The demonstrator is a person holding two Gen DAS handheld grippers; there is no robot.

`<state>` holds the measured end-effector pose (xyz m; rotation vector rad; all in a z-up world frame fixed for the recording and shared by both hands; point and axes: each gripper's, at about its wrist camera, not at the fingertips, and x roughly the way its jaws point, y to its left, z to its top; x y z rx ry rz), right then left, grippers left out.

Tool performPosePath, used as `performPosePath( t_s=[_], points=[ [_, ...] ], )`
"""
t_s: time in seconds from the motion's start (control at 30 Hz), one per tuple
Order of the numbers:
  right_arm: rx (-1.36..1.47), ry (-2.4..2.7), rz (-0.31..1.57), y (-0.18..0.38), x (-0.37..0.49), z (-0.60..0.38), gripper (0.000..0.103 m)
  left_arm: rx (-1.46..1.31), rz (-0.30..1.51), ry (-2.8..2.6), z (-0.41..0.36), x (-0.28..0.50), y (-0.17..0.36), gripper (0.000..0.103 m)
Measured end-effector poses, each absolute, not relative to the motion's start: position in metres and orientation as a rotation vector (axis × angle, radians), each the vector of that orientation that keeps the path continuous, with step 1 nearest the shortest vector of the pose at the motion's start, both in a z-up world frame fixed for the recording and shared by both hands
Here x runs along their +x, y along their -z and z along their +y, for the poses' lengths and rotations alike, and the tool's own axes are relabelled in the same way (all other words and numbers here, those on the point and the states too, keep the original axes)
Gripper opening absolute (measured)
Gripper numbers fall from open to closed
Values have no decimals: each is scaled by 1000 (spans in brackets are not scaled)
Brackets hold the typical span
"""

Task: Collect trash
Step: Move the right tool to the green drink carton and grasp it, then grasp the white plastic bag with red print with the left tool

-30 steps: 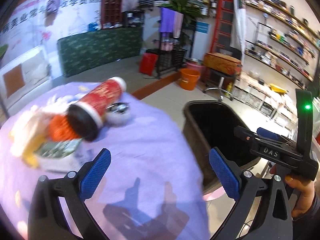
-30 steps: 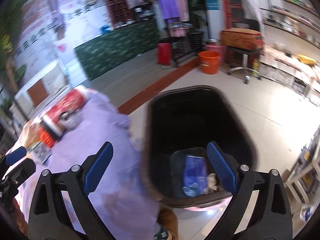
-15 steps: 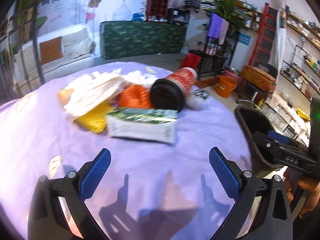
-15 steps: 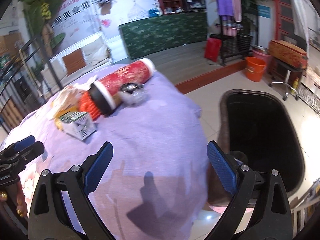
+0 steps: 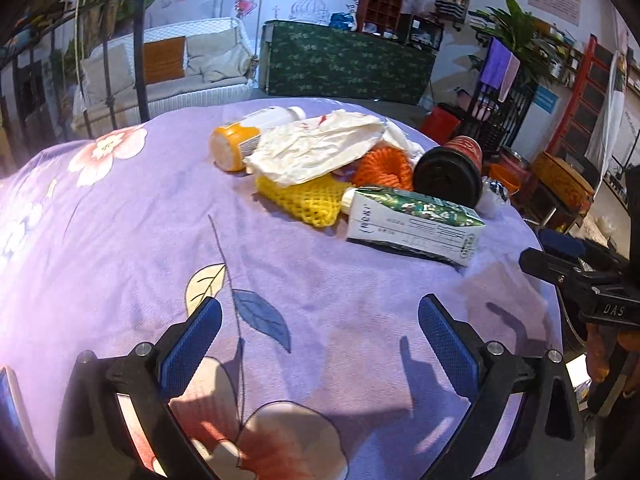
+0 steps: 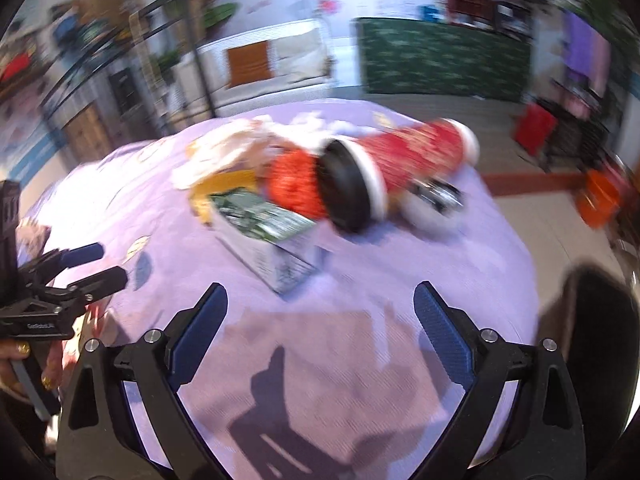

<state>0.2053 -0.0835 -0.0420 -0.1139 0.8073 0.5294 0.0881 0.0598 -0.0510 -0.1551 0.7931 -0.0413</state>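
1. Covering the table, a purple floral cloth [image 5: 120,220] carries all the trash seen, heaped at its far side.
2. Heap, uncollected: red canister [image 5: 452,168], green carton [image 5: 412,224], white wrapper [image 5: 316,146], orange-capped bottle [image 5: 244,140], 2 foam nets.
3. Left gripper [image 5: 318,344] and right gripper [image 6: 320,340] gape wide, empty, near the heap.
4. Bin: only a dark edge [image 6: 592,320] shows, contents unseen.

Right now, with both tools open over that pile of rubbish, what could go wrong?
The red tube lies on its side near the table's edge, so a nudge might roll it off. The carton leans against the yellow netting, and grabbing it could drag the pile along. The right wrist view is blurred, so that tool may aim poorly.
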Motion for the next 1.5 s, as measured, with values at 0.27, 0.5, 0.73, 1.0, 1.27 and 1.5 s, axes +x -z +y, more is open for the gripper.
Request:
performPosePath(
  t_s=[0.27, 0.5, 0.73, 1.0, 1.27, 1.5],
  points=[
    [-423, -694, 870, 43, 258, -12, 84, -169, 811, 53, 66, 85, 55, 97],
    [-509, -781, 1012, 68, 291, 17, 70, -174, 827, 56, 71, 83, 58, 97],
    [-586, -817, 1047, 87, 287, 38, 52, -182, 840, 70, 70, 87, 63, 97],
    [-544, -780, 987, 74, 261, 25, 49, -178, 837, 73, 74, 93, 64, 97],
    [-368, -735, 931, 52, 235, -15, 49, -143, 806, 70, 76, 115, 54, 96],
    [-208, -653, 888, 40, 219, -50, 49, -83, 796, 107, 66, 151, 47, 92]
  ],
)
